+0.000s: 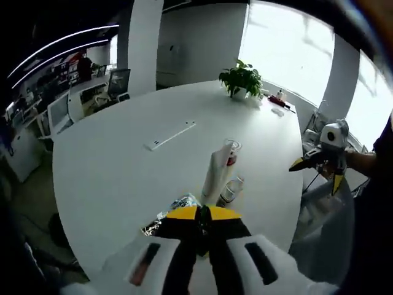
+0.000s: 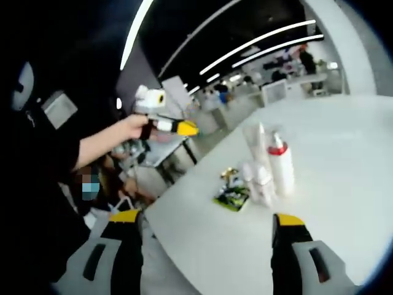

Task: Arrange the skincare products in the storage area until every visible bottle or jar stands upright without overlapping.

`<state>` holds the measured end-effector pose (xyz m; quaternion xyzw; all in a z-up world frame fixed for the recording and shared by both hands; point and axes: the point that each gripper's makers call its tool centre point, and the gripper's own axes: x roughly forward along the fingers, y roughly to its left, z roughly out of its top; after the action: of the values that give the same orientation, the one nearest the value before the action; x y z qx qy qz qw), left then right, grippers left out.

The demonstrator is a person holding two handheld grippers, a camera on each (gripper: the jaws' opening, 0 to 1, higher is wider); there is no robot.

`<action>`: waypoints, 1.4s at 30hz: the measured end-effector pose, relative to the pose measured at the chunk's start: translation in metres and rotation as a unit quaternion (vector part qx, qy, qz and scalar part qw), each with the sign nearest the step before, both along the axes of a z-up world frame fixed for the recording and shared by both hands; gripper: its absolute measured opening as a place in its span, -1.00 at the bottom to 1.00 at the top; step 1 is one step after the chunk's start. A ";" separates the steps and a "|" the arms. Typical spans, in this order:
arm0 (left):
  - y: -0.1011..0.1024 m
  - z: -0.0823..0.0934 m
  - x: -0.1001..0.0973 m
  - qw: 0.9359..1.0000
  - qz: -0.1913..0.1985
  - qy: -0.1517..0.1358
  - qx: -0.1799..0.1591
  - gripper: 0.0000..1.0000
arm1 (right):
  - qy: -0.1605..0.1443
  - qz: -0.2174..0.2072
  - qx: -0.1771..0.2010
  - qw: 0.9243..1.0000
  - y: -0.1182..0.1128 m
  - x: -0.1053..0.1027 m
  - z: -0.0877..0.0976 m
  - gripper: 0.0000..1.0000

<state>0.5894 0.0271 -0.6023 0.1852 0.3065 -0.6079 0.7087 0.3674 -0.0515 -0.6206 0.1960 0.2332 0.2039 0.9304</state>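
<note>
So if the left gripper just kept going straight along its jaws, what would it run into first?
Probably the small clear bottle just beyond the shut left gripper, with the tall white tube right behind it. Depth is hard to judge; the crinkled sachet lies slightly left of that line.

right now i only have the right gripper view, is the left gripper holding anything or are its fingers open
observer: in the left gripper view the left gripper has its fingers shut together, and nothing shows between them.
operator: ok anything else out there that i'm missing
observer: yes, a long flat white strip lies on the table beyond the tall white tube, well apart from it.
operator: and further out
observer: a potted plant stands near the far edge.
</note>
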 end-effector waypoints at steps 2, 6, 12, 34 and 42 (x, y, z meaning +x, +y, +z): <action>-0.001 -0.013 -0.004 1.000 -0.013 -0.004 0.020 -0.52 | 0.002 -0.002 -0.003 1.000 -0.003 -0.001 0.000 0.78; -0.007 -0.035 -0.008 0.998 -0.034 -0.013 0.049 -0.31 | 0.004 -0.008 -0.005 1.000 -0.009 -0.002 -0.001 0.79; -0.016 -0.053 -0.004 0.997 -0.039 -0.010 0.065 -0.16 | 0.015 -0.019 -0.007 1.000 -0.018 -0.005 -0.006 0.79; -0.016 -0.122 0.011 0.991 -0.034 0.003 0.133 0.66 | 0.041 -0.029 -0.010 0.999 -0.031 -0.002 -0.024 0.79; -0.024 -0.136 0.009 0.990 -0.040 0.034 0.133 0.84 | 0.055 -0.027 -0.013 0.998 -0.033 -0.005 -0.033 0.79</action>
<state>0.5985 0.0031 -0.7382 0.2696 0.4009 -0.5953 0.6421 0.3627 -0.0840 -0.6532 0.2012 0.2815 0.1645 0.9237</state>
